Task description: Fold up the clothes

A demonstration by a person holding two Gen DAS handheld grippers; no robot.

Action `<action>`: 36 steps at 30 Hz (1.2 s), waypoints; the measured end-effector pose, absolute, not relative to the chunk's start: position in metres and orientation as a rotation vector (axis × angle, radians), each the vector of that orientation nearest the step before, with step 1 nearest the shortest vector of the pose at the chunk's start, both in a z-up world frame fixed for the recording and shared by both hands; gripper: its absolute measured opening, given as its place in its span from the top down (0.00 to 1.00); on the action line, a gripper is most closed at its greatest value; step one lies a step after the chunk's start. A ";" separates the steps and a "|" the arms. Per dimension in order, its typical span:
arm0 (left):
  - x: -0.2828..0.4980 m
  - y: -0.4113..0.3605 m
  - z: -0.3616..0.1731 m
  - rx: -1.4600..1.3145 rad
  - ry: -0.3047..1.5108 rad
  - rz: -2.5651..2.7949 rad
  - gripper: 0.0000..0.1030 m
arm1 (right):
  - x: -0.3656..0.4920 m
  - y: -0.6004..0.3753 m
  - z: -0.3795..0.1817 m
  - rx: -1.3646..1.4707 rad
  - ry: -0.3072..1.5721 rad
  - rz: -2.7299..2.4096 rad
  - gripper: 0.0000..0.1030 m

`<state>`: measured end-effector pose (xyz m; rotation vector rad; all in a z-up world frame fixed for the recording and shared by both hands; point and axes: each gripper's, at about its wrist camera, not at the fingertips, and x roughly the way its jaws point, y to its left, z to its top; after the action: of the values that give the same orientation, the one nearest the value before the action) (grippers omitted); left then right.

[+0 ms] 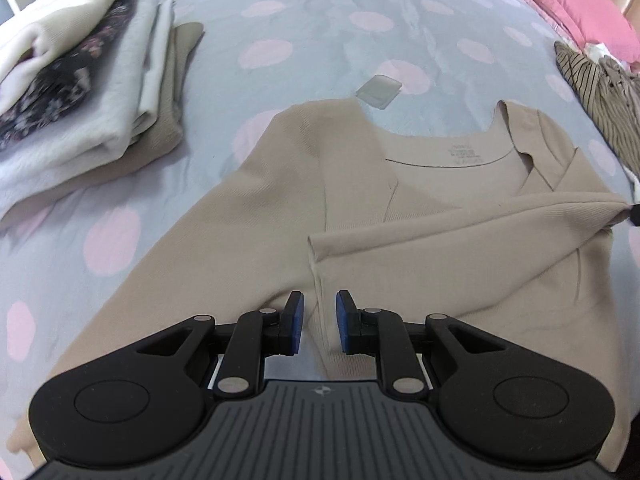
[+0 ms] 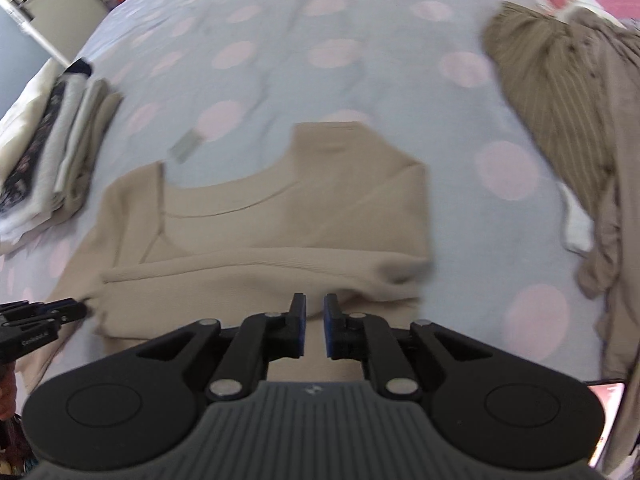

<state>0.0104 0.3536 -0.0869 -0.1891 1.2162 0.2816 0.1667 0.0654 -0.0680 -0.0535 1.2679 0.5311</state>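
Since both sleeves already lie folded across the beige top (image 1: 420,200) spread on the spotted bedspread (image 1: 340,20), a careless tug could drag them loose again. The left gripper (image 1: 319,322) and right gripper (image 2: 315,324) hover over it, slightly parted and empty. A folded stack (image 1: 80,92) sits left, a crumpled heap (image 2: 560,120) right, a small tag (image 1: 379,91) just beyond the collar; nothing blocks the fold.

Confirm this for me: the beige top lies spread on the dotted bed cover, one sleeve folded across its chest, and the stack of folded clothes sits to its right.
Not quite. The stack of folded clothes sits to the left of the beige top, not its right, as both wrist views show. The rest holds: the top lies on the dotted bed cover with one sleeve folded across its chest.
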 end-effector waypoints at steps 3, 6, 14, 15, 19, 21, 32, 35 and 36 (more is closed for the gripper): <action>0.020 0.357 -0.097 -0.189 1.220 0.272 0.79 | 0.183 0.034 -0.072 -0.028 1.252 0.475 0.80; 0.028 0.358 -0.109 -0.193 1.231 0.258 0.79 | 0.193 0.017 -0.076 -0.016 1.240 0.446 0.79; 0.035 0.346 -0.119 -0.094 1.191 0.252 0.94 | 0.171 0.048 -0.109 -0.212 1.243 0.614 0.68; 0.035 0.346 -0.117 -0.094 1.182 0.251 0.97 | 0.167 0.055 -0.113 -0.263 1.234 0.639 0.68; 0.034 0.347 -0.108 -0.118 1.142 0.247 0.99 | 0.159 0.077 -0.120 -0.447 1.097 0.630 0.70; 0.034 0.349 -0.098 -0.136 1.108 0.247 1.00 | 0.165 0.077 -0.118 -0.405 1.123 0.625 0.90; 0.012 0.367 -0.007 -0.195 0.771 0.239 1.00 | 0.180 0.049 -0.089 -0.235 1.135 0.568 0.95; 0.004 0.363 -0.023 -0.159 0.865 0.247 1.00 | 0.165 0.053 -0.098 -0.302 1.163 0.626 0.95; 0.001 0.362 -0.033 -0.147 0.909 0.254 1.00 | 0.159 0.054 -0.102 -0.327 1.167 0.634 0.95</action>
<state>0.0010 0.3618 -0.0332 -0.1466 0.9088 0.2535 0.1591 0.0539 -0.1020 -0.3274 1.1674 0.6342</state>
